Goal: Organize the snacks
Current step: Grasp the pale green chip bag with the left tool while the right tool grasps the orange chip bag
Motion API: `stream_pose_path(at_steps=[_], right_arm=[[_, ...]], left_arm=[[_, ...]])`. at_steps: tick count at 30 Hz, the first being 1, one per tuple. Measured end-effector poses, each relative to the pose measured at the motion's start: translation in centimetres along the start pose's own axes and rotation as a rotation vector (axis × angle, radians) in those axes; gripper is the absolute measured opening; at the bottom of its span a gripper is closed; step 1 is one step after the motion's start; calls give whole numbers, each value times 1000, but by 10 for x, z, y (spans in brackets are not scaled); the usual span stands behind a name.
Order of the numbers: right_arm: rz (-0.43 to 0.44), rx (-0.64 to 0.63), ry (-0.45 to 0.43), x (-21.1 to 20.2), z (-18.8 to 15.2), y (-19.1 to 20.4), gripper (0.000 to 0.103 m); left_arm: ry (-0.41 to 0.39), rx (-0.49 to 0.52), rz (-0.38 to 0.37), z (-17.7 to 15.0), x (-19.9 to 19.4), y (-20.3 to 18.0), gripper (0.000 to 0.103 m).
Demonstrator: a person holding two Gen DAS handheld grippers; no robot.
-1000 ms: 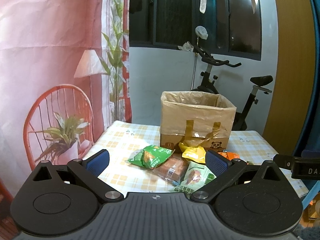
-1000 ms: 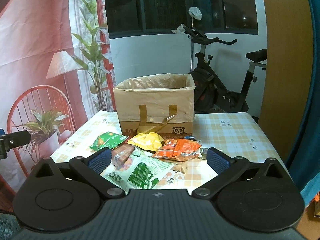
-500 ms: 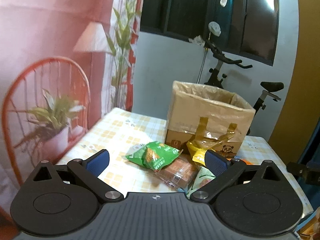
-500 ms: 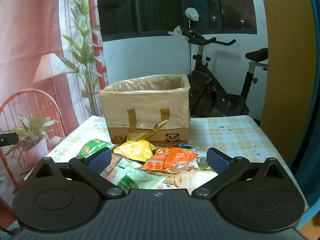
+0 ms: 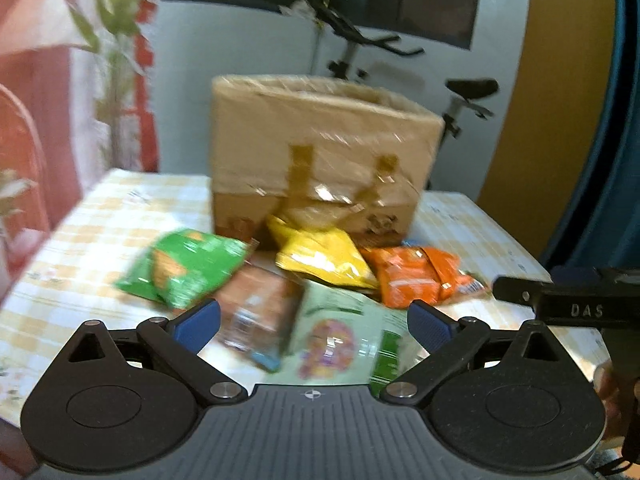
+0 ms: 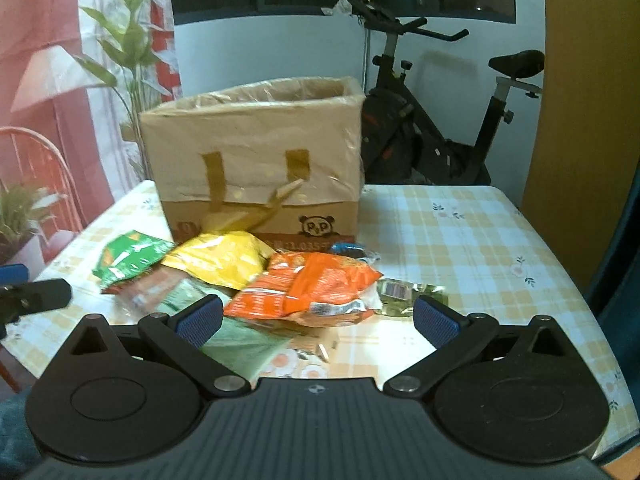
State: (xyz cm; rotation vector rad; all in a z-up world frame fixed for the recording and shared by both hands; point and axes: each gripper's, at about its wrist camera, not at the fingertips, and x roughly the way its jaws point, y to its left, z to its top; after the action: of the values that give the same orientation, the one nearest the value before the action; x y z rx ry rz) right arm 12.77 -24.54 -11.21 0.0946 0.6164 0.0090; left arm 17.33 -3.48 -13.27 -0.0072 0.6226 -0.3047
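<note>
**Snack packets heaped before an open brown box**

Together we hold two grippers over a table covered in a yellow-and-white checked cloth with small flower prints. Our left gripper has its blue-padded fingers spread wide, with nothing between them. Our right gripper is likewise spread wide and empty, hovering above the near edge of the snack pile.

Toward the back of the table stands a brown cardboard box, open at the top and lined with clear plastic that folds over its rim. Its front carries two tan strap handles and a small panda logo low on the right.

The snacks lie loose on the cloth just in front of the box, overlapping one another. From the right wrist view, a green packet sits furthest left. A crinkled yellow bag lies beside it, touching the foot of the box. An orange packet with a silvery sealed edge rests in the middle, partly over the yellow bag. A pale green pouch lies nearest us, partly under the left finger. A small clear-wrapped item sits just right of the orange packet, and something small and blue peeks out behind it.

The left wrist view is blurred; it also shows a reddish-brown packet between the green packet and the pale pouch.
</note>
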Motion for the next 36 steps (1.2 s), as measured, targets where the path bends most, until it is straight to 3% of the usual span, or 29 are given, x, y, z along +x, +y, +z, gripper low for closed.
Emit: stream_pose_path(at_steps=[9, 19, 25, 29, 36], right_arm=[[0, 34, 50, 25, -7, -24, 103], [29, 74, 81, 39, -11, -31, 103], [35, 92, 94, 42, -12, -35, 103], [41, 114, 98, 41, -11, -40, 103], [65, 119, 99, 40, -10, -36, 103]], left_arm=[[134, 35, -45, -17, 59, -14, 99], [242, 82, -4, -32, 83, -22, 94], [195, 93, -35, -26, 68, -18, 73], [174, 26, -72, -22, 53, -9, 71], [59, -21, -36, -10, 17, 3, 71]])
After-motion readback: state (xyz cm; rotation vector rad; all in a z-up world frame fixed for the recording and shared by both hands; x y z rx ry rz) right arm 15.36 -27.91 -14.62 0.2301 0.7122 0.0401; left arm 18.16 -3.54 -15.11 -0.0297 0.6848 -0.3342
